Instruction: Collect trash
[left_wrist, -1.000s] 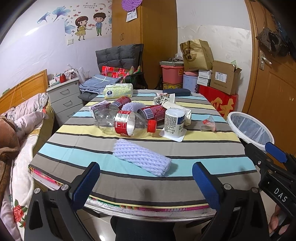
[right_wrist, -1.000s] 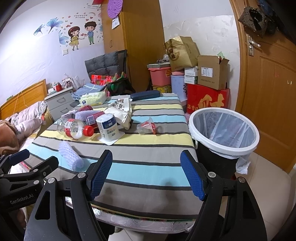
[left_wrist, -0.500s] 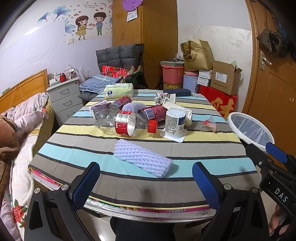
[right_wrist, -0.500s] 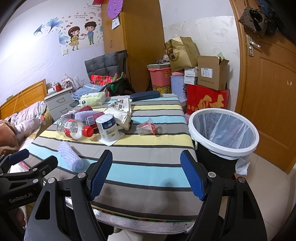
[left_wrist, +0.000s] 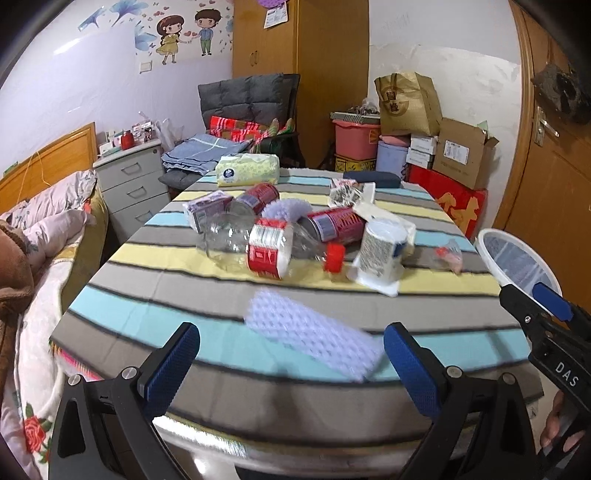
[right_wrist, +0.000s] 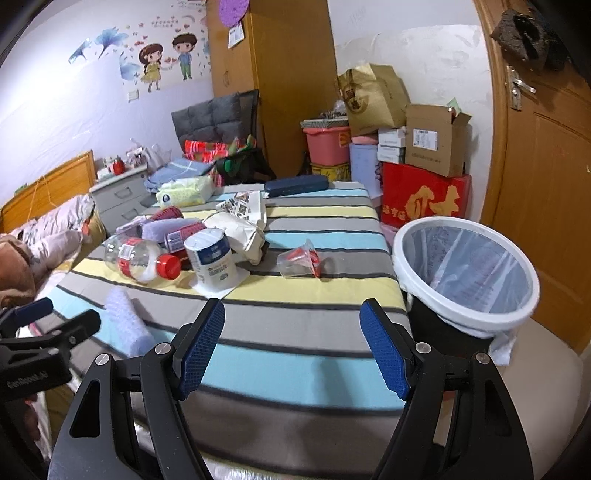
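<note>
Trash lies on a striped tablecloth (left_wrist: 155, 273): a white foam net sleeve (left_wrist: 312, 334), a clear bottle (left_wrist: 258, 245) with a red cap, red cans (left_wrist: 336, 225), a white paper cup (left_wrist: 380, 249) and a crushed clear cup (right_wrist: 299, 260). My left gripper (left_wrist: 291, 354) stands open just in front of the foam sleeve, touching nothing. Over the table's near edge my right gripper (right_wrist: 291, 347) is open and holds nothing. A white-rimmed trash bin (right_wrist: 465, 273) with a liner stands right of the table.
A tissue pack (left_wrist: 247, 170) and a dark case (right_wrist: 295, 184) lie at the table's far end. A bed (left_wrist: 33, 258) and drawers (left_wrist: 129, 181) are on the left. Boxes (right_wrist: 424, 192) and a wooden door (right_wrist: 546, 184) are on the right.
Both grippers have moved forward towards the table. The left one has come closer to the foam sleeve. Both stay open, and nothing on the table has moved.
</note>
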